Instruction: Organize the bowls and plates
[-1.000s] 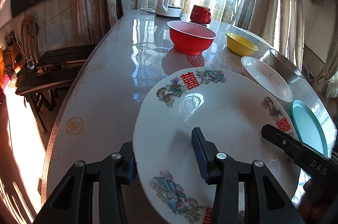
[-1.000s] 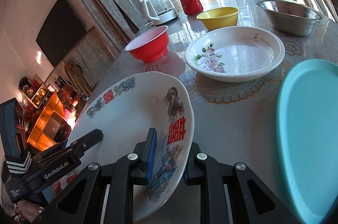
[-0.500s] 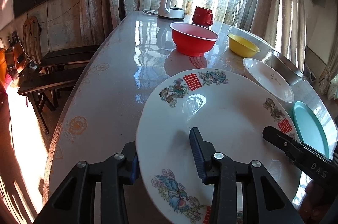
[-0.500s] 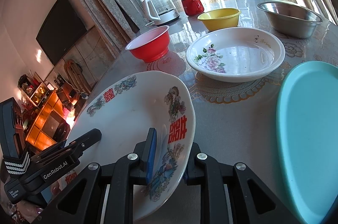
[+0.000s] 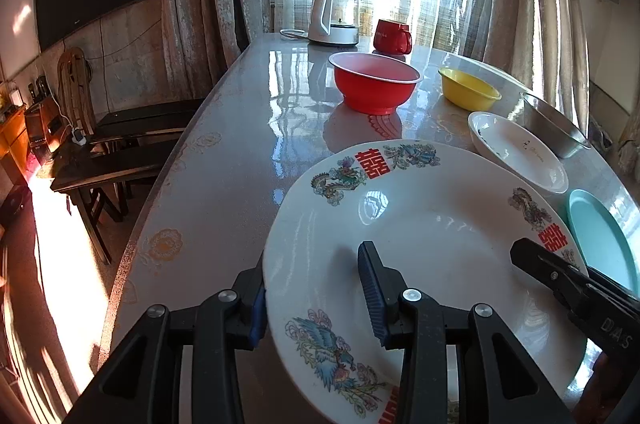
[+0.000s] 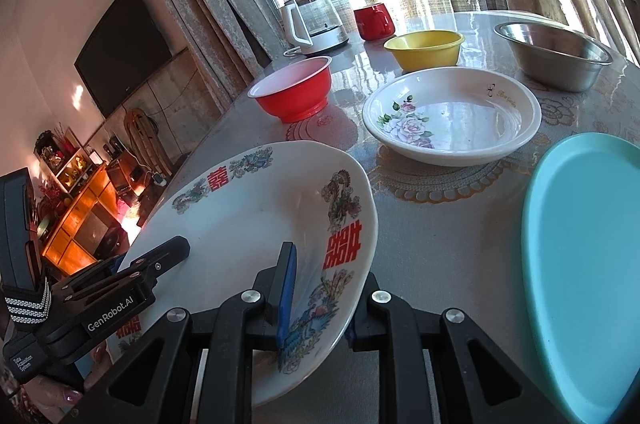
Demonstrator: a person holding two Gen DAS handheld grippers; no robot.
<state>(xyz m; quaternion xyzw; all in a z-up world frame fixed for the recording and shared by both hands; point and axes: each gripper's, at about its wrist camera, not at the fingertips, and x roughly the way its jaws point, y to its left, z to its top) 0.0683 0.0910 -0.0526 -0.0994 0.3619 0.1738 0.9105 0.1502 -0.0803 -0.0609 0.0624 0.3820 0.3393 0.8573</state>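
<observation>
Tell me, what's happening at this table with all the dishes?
A person is tidying dishes with a clamp tool in each hand. Both the left gripper and the right gripper straddle the rim of the big decorated plate; the right is clamped. Waiting on the table: red bowl, yellow bowl, flowered dish, steel bowl, teal plate.

— What do the tools look like?

— Both are black plastic. The left gripper (image 5: 316, 298) has two angular fingers with ribbed blue pads (image 5: 370, 294) and round silver screws (image 5: 412, 294) at the joints.

— And the other one?

— The right gripper (image 6: 316, 294) has the same build. White lettering reads "GenRobot.AI" on the left one's side (seen from the right camera), and a black strap with white stripes (image 6: 28, 300) wraps its handle.

— Anything of the person?

— A glittery painted fingernail (image 6: 69, 398).
</observation>
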